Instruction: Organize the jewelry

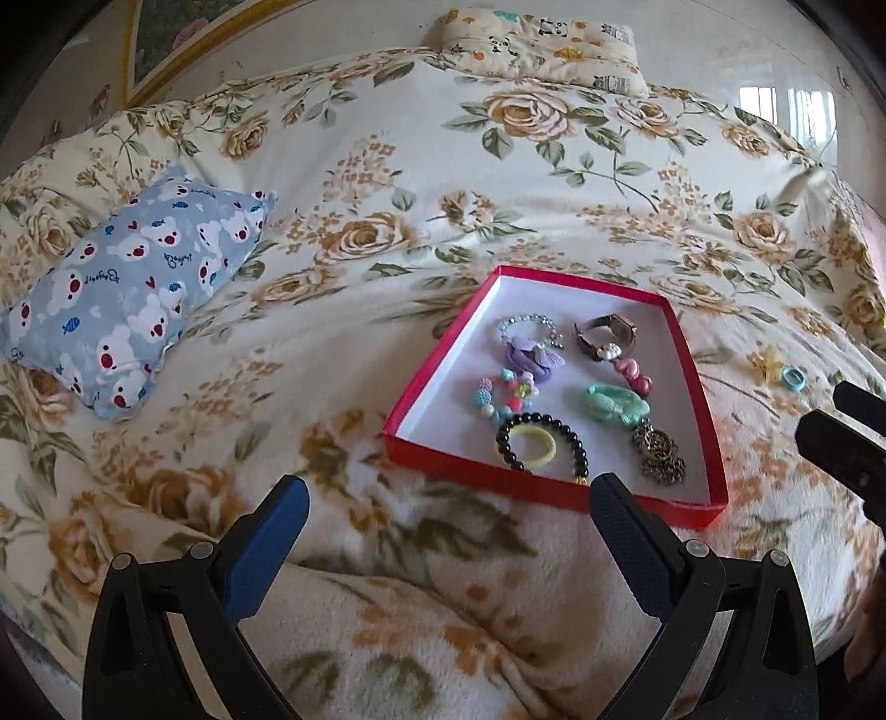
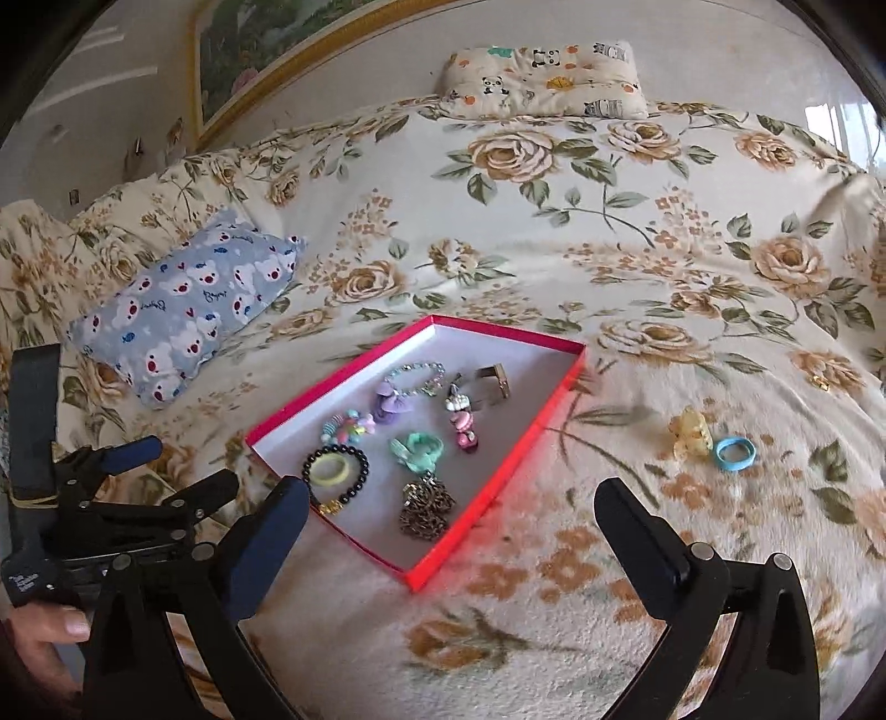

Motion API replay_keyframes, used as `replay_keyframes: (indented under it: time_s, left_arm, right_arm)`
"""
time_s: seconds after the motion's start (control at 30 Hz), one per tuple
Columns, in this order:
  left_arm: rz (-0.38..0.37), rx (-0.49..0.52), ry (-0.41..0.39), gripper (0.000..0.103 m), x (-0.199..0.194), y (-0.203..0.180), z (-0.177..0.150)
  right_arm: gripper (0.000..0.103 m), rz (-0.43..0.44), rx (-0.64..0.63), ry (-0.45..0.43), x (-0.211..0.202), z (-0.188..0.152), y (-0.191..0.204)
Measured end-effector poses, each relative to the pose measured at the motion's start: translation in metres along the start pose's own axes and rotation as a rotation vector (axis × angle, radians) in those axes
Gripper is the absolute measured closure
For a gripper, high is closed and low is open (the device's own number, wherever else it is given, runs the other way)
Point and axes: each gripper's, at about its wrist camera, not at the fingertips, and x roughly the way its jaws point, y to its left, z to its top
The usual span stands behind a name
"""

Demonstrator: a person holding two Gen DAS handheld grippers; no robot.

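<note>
A red tray [image 1: 696, 382] [image 2: 487, 493] with a white inside lies on the floral bedspread. It holds several pieces: a black bead bracelet [image 1: 576, 443] [image 2: 361, 471] around a yellow hair tie [image 1: 532, 446] [image 2: 329, 472], a watch [image 1: 609, 331] [image 2: 490, 381], a teal hair tie [image 1: 614, 403] [image 2: 421, 447] and a bronze chain [image 1: 659, 454] [image 2: 426, 507]. A yellow hair clip [image 1: 767, 363] [image 2: 689, 435] and a blue ring-shaped hair tie [image 1: 793, 379] [image 2: 733, 453] lie on the bedspread right of the tray. My left gripper [image 1: 448, 498] is open and empty before the tray's near left corner. My right gripper [image 2: 451, 509] is open and empty over the tray's near end.
A blue bear-print pillow [image 1: 127, 293] [image 2: 183, 310] lies left of the tray. A panda-print pillow [image 1: 542, 44] [image 2: 548, 83] lies at the far end of the bed. A framed picture [image 2: 288, 50] hangs on the wall behind. The left gripper shows in the right wrist view [image 2: 133, 487].
</note>
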Motion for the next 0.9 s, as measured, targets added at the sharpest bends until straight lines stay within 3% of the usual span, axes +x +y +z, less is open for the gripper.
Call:
replay_keyframes:
  time_s: [0.23,0.9]
  left_arm:
    - [-0.003,0.021,0.038,0.001,-0.001,-0.003,0.0]
    - [-0.002,0.042,0.054,0.001,-0.01,-0.005,0.002]
  right_arm:
    - [0.0,-0.014,-0.001,0.053,0.011,-0.008,0.001]
    - [0.0,-0.013,-0.032,0.048,0.012,-0.006,0.01]
